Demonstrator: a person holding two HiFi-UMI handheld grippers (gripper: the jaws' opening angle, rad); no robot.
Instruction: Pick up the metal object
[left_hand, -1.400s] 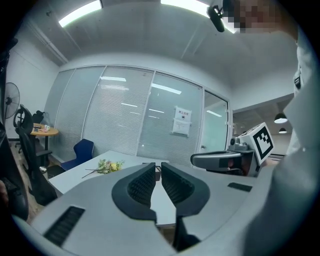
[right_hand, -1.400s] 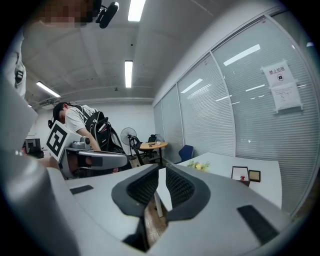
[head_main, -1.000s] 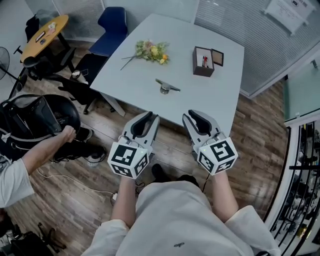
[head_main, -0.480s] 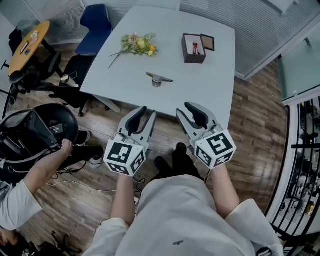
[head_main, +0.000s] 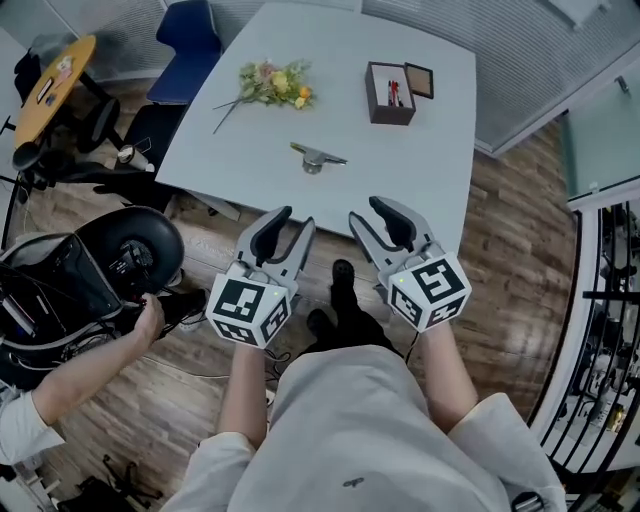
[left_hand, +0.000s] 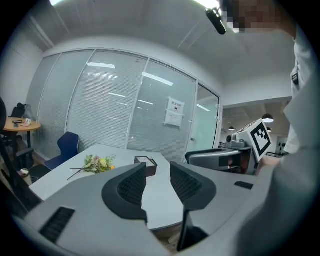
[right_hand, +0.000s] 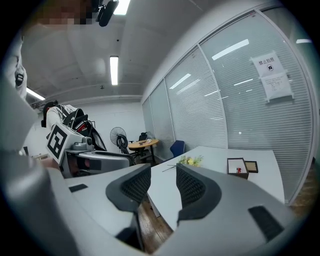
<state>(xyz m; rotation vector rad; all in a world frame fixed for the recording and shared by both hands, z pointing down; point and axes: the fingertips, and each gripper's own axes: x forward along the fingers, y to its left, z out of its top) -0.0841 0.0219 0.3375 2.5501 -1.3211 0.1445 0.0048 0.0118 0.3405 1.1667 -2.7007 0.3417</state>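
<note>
Silver-grey metal object (head_main: 317, 157), small, round base with a flat arm across the top: lies on the pale grey tabletop (head_main: 430, 170), toward the near edge, on a bare patch. Untouched, not yet picked up. Clear of everything else on the table, so probably reachable from the near side without disturbing anything.

Bunch of yellow and pink flowers on green stems (head_main: 268, 84): laid flat, beyond the object and to its left, well apart. Dark brown open box (head_main: 388, 95) with small red items inside: beyond and to the right, with a small brown framed square (head_main: 419, 81) just beside it.

Left gripper (head_main: 292, 222), grey, two-jaw, marker cube at the rear: held short of the table's near edge, over the wood-plank floor (head_main: 500, 260), pointing toward the object. Jaws just been opening, now parted wide, with nothing between the pads. Right gripper (head_main: 370, 212), same build: alongside the left, near but apart, likewise short of the edge. Jaws also just been opening, wide apart, empty. Likely readied this way for a reach forward; no telling which is meant for the pick.

Blue chair (head_main: 188, 22): at the table's far left corner. Second person's hand (head_main: 150, 318): low at the left over the floor, well apart from the table, apparently no part of the task.
</note>
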